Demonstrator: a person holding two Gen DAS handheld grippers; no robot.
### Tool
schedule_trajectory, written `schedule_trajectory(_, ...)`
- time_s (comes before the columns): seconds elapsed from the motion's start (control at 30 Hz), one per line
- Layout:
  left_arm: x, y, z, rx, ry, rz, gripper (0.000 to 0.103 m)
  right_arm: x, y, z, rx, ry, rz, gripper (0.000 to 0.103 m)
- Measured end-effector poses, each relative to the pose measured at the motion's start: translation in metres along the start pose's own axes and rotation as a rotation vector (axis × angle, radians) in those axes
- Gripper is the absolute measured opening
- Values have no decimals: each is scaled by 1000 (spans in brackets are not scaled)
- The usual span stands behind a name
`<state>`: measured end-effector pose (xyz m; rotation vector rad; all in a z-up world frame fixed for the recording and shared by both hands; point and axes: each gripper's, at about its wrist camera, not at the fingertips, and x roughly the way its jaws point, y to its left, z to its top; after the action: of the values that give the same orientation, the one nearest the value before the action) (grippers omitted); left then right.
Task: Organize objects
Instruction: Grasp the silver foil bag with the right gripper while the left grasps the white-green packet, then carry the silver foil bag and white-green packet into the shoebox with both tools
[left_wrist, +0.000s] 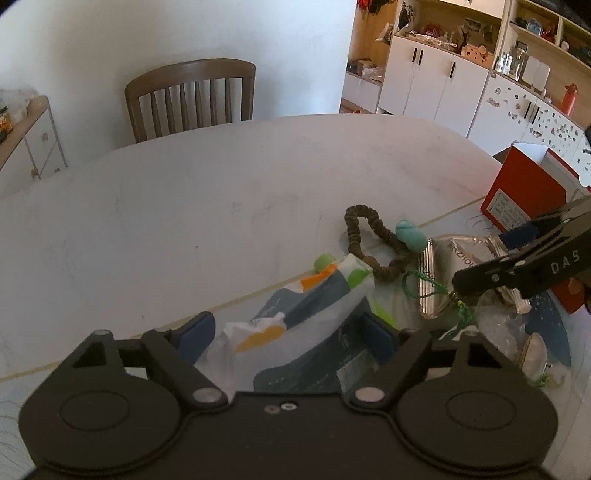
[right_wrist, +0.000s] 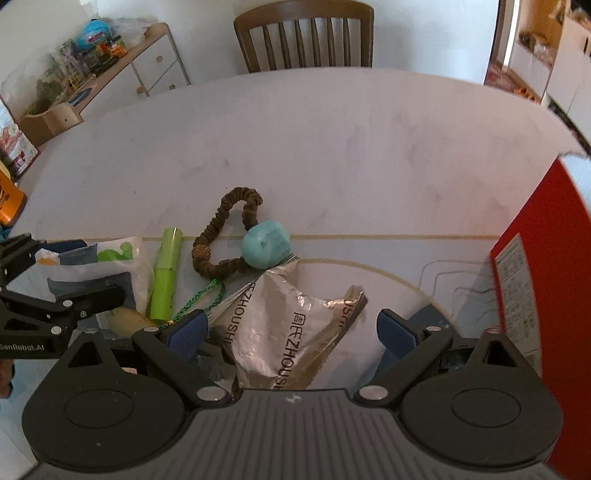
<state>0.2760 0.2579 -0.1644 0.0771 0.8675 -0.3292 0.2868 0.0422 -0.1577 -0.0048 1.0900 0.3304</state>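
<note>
1. Progress: looks early. Small items are in a loose heap at the near edge of the white table; nothing visibly sorted, and nothing seen going into the red box on the right.
2. Heap contents: white printed pouch, lime green tube, brown scrunchie, teal egg-shaped item, silver foil packet, green cord. Scrunchie touches the teal item; foil packet's upper corner sits just under it.
3. Left gripper: jaws spread, straddling the white pouch. Pads look beside it, not clamped; contact can't be confirmed.
4. Right gripper: jaws spread wide, foil packet lying between them, no pinch. Right pad has a clear gap to the packet.
5. Left to do, my read: essentially everything. Each item needs picking and placing, likely pouch and foil packet first since the claws are already over them.
6. Room: far half of the table is bare, plenty of space to spread things out. Chair sits beyond the far edge, out of the way.
7. Tight spots: red box wall close on the right gripper's right side; the two grippers are near each other over the heap, so collision risk if both swing inward. Heap is near the table's front edge, so dragging toward the person could drop things.
</note>
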Motion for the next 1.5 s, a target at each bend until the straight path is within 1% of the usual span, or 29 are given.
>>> schedule_trajectory(0.03,0,1,-1,-1,2,-7,77,2,-1,0,14,10,4,98)
schedule_trajectory(0.1,0,2,-2,-3,1,-15,76,5,-3,0,35,19,15,98)
schedule_trajectory(0.13,0,3,-2,-8,3,-20,72,7,-3,0,42,23,19,98)
schedule_trajectory(0.17,0,3,-2,-13,6,-26,65,8,-4,0,50,26,24,98)
schedule_trajectory(0.2,1,3,-2,-16,10,-35,62,8,-5,0,61,28,28,98)
schedule_trajectory(0.27,0,3,-2,-18,9,-48,56,8,-5,1,75,27,37,94)
schedule_trajectory(0.33,-1,1,-1,-11,8,-50,51,7,-5,1,77,27,50,85)
schedule_trajectory(0.4,-1,0,-1,-15,10,-53,48,5,-4,2,78,28,62,80)
schedule_trajectory(0.47,-2,0,-1,-24,13,-53,45,3,-4,2,83,26,58,76)
schedule_trajectory(0.57,-4,-2,-1,-26,7,-51,41,1,-6,2,96,21,58,73)
schedule_trajectory(0.6,-5,-2,-1,-24,5,-50,38,0,-7,2,100,19,57,71)
schedule_trajectory(0.73,-9,-3,1,-28,6,-42,31,-9,-10,1,113,1,43,69)
schedule_trajectory(0.9,-17,-6,3,-43,-7,-30,27,-27,-15,1,118,-33,44,68)
schedule_trajectory(1.13,-38,-12,4,-83,-45,-13,27,-63,-24,-5,142,-83,62,68)
schedule_trajectory(1.37,-71,-25,12,-159,-104,-33,27,-104,-28,-16,137,-144,78,68)
schedule_trajectory(1.5,-90,-38,18,-196,-138,-47,27,-127,-32,-22,145,-175,93,68)
